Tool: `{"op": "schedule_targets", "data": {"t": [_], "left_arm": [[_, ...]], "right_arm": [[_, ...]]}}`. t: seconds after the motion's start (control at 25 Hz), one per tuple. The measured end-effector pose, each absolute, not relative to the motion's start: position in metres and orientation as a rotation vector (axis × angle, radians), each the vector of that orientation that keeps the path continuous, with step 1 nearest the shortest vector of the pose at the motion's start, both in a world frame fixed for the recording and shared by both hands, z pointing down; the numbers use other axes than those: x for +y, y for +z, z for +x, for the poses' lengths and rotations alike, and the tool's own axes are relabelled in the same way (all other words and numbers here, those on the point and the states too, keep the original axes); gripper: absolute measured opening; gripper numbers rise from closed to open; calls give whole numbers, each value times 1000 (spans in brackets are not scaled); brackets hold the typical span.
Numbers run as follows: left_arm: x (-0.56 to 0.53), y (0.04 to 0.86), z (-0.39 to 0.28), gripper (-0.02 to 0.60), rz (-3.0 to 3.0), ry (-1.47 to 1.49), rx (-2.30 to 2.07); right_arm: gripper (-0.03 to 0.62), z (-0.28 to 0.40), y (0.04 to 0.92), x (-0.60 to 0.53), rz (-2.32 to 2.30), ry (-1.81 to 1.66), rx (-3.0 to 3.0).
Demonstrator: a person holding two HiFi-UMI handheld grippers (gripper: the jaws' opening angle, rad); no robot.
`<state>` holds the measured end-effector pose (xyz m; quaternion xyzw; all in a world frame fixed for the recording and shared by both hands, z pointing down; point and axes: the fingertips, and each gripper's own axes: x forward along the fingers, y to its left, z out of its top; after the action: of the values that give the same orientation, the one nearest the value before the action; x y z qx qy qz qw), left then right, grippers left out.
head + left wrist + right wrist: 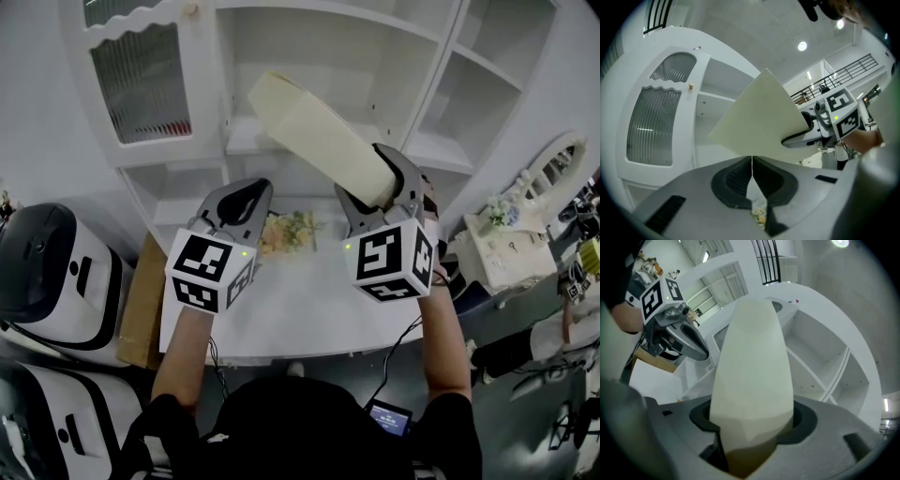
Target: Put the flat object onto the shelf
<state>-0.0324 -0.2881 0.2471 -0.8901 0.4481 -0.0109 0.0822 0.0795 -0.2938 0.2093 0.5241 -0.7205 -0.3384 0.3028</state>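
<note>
A black short-sleeved fabric top [281,427] covers the person's shoulders, its sleeves ending above the elbows. Beyond the top, each hand carries a grey moulded-plastic tool: the left gripper [242,192] and the right gripper [375,180]. At the end of each nearest the top sits a white cube printed with black square markers, the left cube [211,272] and the right cube [394,258]. A small green light [242,251] glows on each cube's edge farthest from the top. The jaws are rounded grey shells lined with black ribbed pads [733,176]. A thin black cable [405,339] shows between the right cube and the top.
</note>
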Motion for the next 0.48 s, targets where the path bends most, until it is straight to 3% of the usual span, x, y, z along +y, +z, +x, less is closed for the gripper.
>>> {"op": "schedule_targets", "data": {"t": [0.48], "left_arm": [[-288, 239, -31, 8, -2660, -6, 1329]], "right_arm": [[299, 68, 191, -297, 1313, -1058, -1752]]}}
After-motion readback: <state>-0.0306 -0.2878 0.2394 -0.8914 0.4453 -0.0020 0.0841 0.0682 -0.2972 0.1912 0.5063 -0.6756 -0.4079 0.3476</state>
